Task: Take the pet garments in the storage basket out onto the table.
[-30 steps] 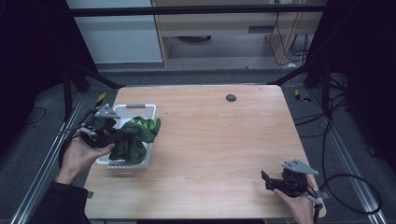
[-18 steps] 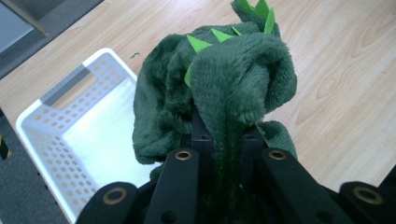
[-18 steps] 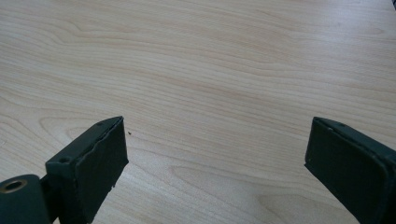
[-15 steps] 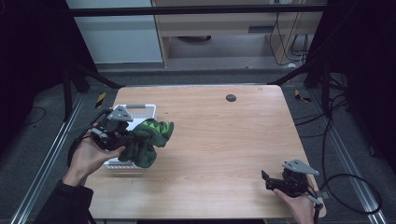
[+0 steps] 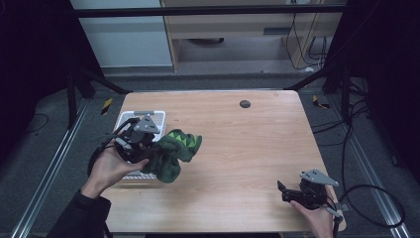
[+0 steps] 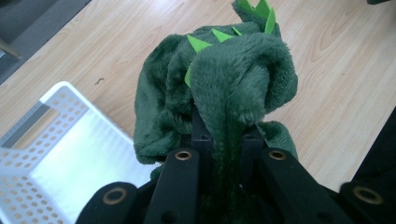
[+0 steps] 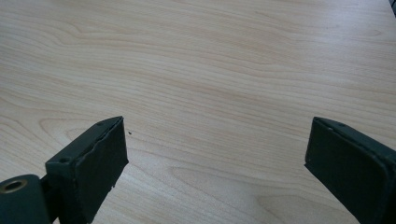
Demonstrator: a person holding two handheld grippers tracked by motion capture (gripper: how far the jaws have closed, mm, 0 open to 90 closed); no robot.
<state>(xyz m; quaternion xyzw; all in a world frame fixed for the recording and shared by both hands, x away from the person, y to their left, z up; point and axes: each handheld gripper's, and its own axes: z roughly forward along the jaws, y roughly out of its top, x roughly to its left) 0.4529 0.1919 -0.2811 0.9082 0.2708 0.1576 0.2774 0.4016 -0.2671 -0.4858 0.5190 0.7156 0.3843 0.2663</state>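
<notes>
At the left of the frame the left tongs (image 5: 148, 148) squeeze the green toy (image 5: 173, 153), holding it up just right of the white basket (image 5: 130, 121), while the right tongs (image 5: 289, 192) wait wide open, far off at the lower right of the counter (image 5: 247, 148).

lab: framed rig (image 5: 341, 74), cables (image 5: 366, 193)
</notes>
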